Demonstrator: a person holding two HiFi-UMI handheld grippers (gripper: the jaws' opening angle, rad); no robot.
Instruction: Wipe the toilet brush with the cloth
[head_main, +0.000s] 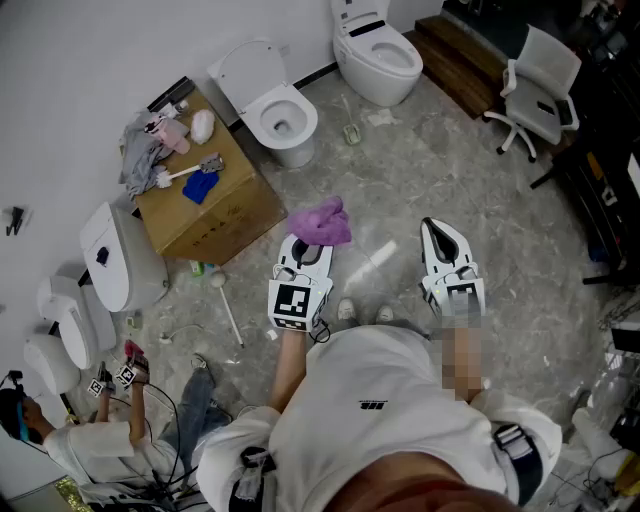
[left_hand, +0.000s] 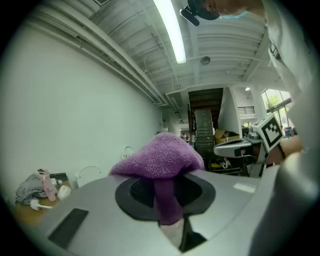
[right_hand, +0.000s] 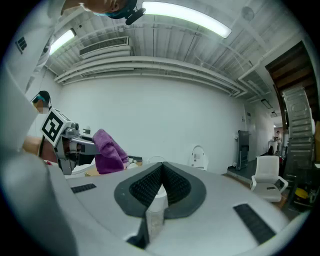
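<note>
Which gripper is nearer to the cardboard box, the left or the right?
Left. In the head view the left gripper, holding the purple cloth, is close beside the cardboard box; the right gripper is farther off, beyond the left one.

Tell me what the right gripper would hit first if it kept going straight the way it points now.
Nothing close: the right gripper, shut and empty, points nearly level over the floor. The first thing in line looks like the far toilet or the wall beside it; depth is unclear.
</note>
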